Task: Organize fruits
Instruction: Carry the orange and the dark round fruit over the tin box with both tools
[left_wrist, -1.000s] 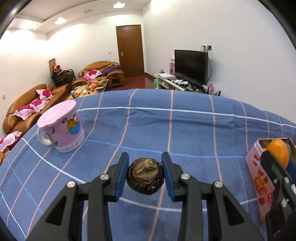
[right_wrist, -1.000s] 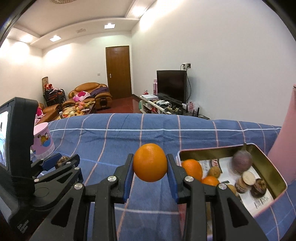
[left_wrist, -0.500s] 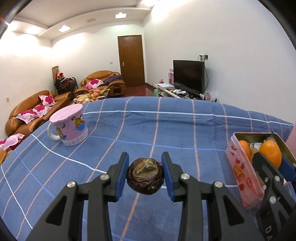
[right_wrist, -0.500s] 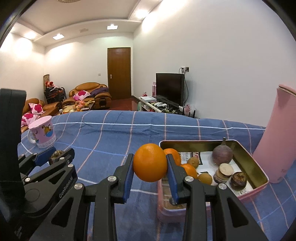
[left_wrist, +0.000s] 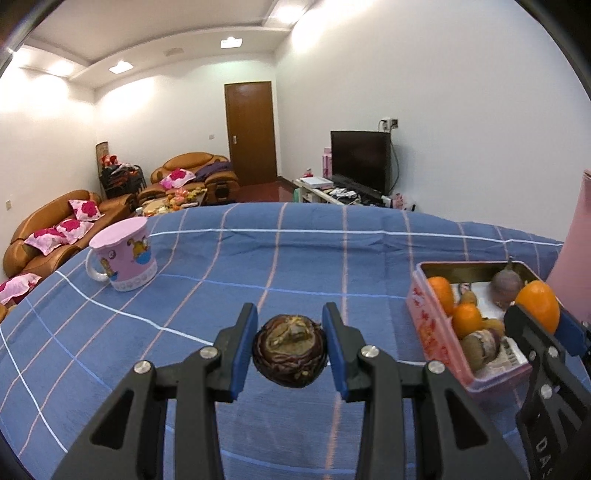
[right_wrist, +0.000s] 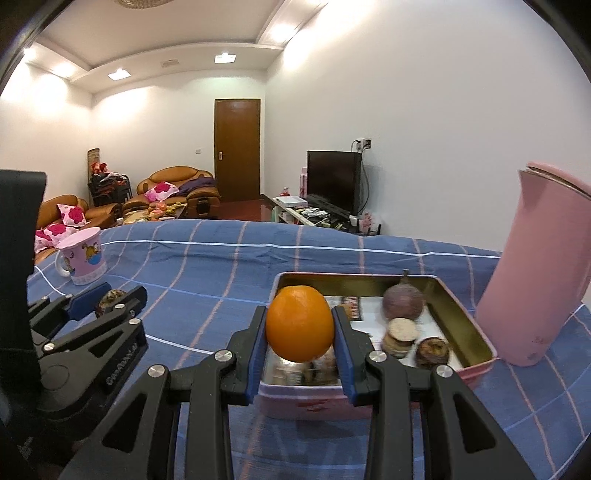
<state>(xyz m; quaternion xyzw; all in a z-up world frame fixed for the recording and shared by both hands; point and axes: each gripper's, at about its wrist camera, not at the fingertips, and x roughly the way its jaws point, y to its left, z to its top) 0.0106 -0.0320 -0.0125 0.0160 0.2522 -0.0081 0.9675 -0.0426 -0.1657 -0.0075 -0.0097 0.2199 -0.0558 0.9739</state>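
Note:
My left gripper (left_wrist: 289, 338) is shut on a dark brown wrinkled fruit (left_wrist: 290, 350), held above the blue checked cloth, left of the pink tin (left_wrist: 436, 334). My right gripper (right_wrist: 300, 332) is shut on an orange (right_wrist: 300, 323), hanging over the near left end of the pink tin (right_wrist: 476, 369). The tin holds several fruits: oranges (left_wrist: 441, 293), a purple round fruit (right_wrist: 402, 302) and dark brown ones (right_wrist: 432, 352). In the right wrist view the left gripper (right_wrist: 105, 301) shows at the left with its brown fruit (right_wrist: 110, 297).
A pink cartoon mug (left_wrist: 123, 258) stands on the cloth at the far left. A tall pink jug (right_wrist: 543, 273) stands right beside the tin's right side. The blue checked cloth (left_wrist: 258, 258) covers the table. Sofas, a door and a television lie beyond.
Both grippers have moved right with their fruits. The tin has come fully into view; the orange now hangs over its near end. The mug has drifted left.

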